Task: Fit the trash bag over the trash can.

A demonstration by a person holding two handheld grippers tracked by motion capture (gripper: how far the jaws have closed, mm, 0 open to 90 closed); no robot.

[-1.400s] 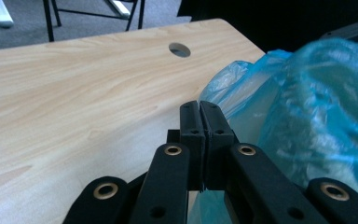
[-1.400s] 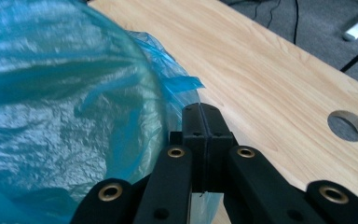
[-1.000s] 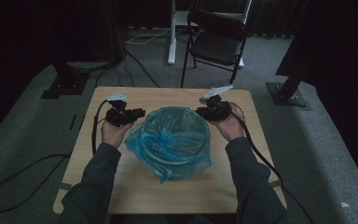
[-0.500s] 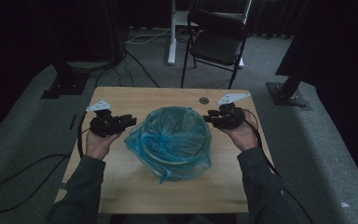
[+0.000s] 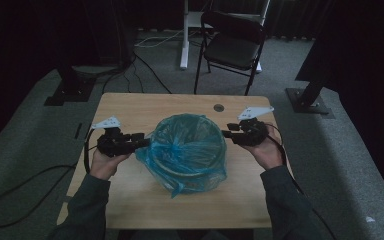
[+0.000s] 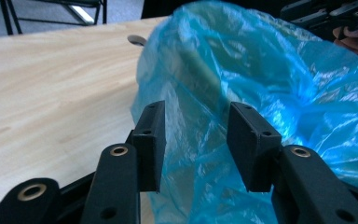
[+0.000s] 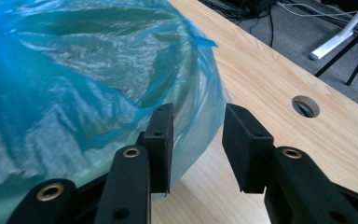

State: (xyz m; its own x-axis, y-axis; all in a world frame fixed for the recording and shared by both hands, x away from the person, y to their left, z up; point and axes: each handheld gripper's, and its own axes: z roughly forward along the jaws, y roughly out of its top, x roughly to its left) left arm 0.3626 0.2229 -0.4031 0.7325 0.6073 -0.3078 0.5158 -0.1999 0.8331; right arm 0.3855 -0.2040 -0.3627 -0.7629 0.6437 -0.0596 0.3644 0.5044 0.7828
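Both the left tongs [image 5: 141, 141] and the right tongs [image 5: 226, 134] have just been opening beside the blue bag [image 5: 187, 150], gripping nothing.

Between the tongs, the blue bag [image 5: 187, 150] is thin, glossy, crinkled plastic film. Under them, the table [image 5: 145, 107] is pale, matt wood grain. Their jaws look matt black plastic.

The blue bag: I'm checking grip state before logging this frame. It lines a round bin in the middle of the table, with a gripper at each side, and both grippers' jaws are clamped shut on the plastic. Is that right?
Not quite. The blue bag does line the round bin mid-table, with the left gripper and right gripper at its sides, but both sets of jaws stand open, having just been opening. The left gripper view shows loose plastic between unclamped jaws; the right gripper view shows a bare gap.
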